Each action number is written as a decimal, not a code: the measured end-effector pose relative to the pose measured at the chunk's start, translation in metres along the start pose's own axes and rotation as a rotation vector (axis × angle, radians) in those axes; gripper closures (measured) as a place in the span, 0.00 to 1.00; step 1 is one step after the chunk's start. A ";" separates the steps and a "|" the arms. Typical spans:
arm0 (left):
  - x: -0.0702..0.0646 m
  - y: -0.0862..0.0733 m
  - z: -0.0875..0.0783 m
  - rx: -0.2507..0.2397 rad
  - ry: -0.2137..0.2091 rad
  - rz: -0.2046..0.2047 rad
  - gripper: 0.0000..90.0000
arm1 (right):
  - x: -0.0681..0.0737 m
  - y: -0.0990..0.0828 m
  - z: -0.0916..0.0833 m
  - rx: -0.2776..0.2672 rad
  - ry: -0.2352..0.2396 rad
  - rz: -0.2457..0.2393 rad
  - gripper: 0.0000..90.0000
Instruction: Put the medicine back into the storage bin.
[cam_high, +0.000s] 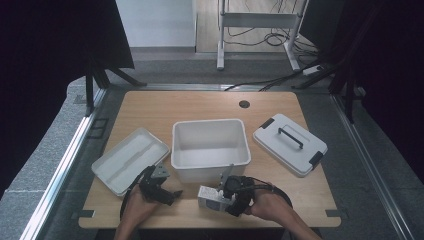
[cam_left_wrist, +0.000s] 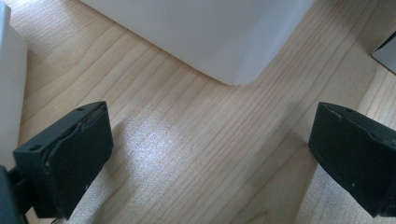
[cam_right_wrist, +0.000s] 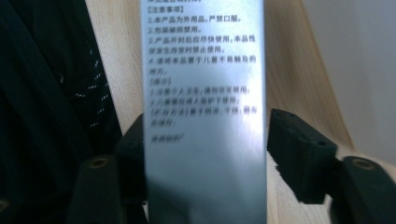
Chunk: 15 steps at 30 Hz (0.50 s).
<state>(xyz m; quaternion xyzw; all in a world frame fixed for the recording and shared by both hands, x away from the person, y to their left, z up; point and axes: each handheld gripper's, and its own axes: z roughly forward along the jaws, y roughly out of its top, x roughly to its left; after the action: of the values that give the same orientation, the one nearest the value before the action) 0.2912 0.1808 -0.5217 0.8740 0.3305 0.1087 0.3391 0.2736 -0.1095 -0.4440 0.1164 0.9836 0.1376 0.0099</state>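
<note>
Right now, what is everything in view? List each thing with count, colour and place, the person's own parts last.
storage bin: one, white, open, table centre
lid: one, white with black handle and clips, right of the bin
tray insert: one, white, left of the bin
small box: one, grey with printed text, in front of the bin, between the right tongs' jaws
table: one, light wood, dark cable hole near the far edge
metal frame: one, white, on the floor beyond the table
left tongs: black, open, nothing between the jaws
right tongs: black, closed on the small box
</note>
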 end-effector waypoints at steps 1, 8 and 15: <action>0.000 0.000 0.000 0.000 0.000 0.000 0.00 | -0.001 0.002 0.003 0.012 0.010 -0.003 0.43; 0.000 0.000 0.000 0.000 0.001 -0.001 0.00 | 0.001 0.012 0.002 0.060 0.014 -0.051 0.61; 0.000 0.000 0.000 -0.002 0.001 -0.001 0.00 | -0.002 0.016 -0.017 0.042 0.014 -0.054 0.61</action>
<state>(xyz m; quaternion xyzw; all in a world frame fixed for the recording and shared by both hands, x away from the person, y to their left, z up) 0.2908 0.1809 -0.5216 0.8734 0.3313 0.1092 0.3398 0.2779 -0.0996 -0.4233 0.0889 0.9891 0.1174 0.0043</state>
